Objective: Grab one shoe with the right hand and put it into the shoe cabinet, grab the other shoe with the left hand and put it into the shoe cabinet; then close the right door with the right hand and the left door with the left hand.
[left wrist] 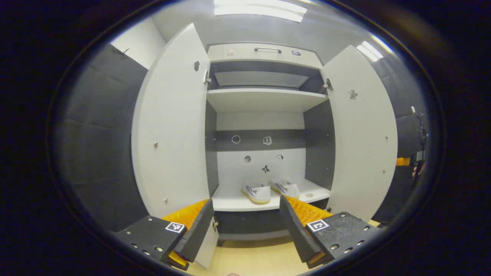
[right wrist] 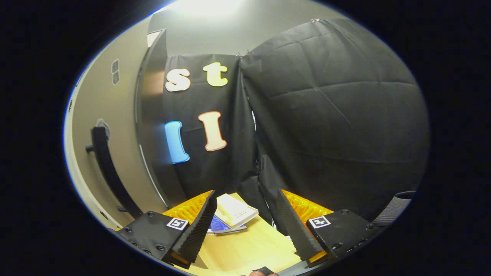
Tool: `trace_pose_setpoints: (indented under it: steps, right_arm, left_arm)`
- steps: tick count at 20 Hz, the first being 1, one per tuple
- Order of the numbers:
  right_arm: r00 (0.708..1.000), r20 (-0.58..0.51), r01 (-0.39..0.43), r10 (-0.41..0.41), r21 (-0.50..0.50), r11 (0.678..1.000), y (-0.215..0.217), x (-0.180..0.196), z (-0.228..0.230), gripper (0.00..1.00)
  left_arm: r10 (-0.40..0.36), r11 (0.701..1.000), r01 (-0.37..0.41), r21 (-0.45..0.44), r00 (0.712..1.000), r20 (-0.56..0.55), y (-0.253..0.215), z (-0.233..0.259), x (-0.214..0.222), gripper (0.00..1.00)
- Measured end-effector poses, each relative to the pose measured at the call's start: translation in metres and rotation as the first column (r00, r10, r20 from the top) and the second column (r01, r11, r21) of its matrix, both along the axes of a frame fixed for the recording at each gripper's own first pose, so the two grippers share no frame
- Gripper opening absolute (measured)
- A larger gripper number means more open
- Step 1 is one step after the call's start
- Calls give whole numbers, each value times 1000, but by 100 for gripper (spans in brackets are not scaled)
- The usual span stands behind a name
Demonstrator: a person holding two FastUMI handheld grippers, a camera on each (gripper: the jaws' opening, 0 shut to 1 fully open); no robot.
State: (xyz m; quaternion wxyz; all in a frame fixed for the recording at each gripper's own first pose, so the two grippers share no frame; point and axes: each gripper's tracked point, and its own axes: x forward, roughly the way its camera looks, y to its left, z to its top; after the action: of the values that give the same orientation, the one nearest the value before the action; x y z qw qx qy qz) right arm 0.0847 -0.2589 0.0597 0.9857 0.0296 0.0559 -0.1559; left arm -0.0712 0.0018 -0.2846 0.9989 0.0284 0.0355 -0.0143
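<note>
In the left gripper view the white shoe cabinet (left wrist: 264,99) stands straight ahead with its left door (left wrist: 172,130) and right door (left wrist: 364,134) both swung wide. Two white shoes sit side by side on the bottom shelf: one (left wrist: 256,192) to the left, the other (left wrist: 285,188) just to its right. My left gripper (left wrist: 245,222) is open and holds nothing, a little in front of the bottom shelf. In the right gripper view my right gripper (right wrist: 245,220) is open and holds nothing, facing the black cloth wall. Beside it on the left stands a door panel (right wrist: 115,126) with a black handle (right wrist: 107,168).
A white box on a flat blue item (right wrist: 232,214) lies on the wooden floor (right wrist: 245,249) between the right fingers. The cabinet has an upper shelf (left wrist: 264,97) and a drawer with a handle (left wrist: 267,50) on top. Black cloth walls close both sides.
</note>
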Motion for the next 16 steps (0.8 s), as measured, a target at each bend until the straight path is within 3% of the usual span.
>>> trace_pose_setpoints:
  steps: [1,3,4,6,12,16]
  right_arm:
    - [1000,14,-24,24,1,1000,9,-1,7,98]
    - [999,15,-48,48,-4,999,18,-3,10,98]
    - [998,10,-61,61,-6,998,25,-8,11,92]
    - [996,11,-93,94,-28,995,37,-9,17,98]
    - [978,16,-204,207,-102,974,82,-13,29,98]
    - [983,17,-180,185,-167,969,85,-14,32,97]
  left_arm:
    - [9,1000,-9,-5,1000,-24,3,-5,-6,99]
    - [19,999,-21,-35,998,-66,4,-11,-17,99]
    - [22,998,-26,-50,997,-78,3,-13,-19,100]
    - [46,997,-50,-54,997,-67,7,-10,-18,97]
    - [130,984,-137,-115,989,-69,18,-15,-29,97]
    - [169,975,-181,-131,981,-93,27,-22,-37,99]
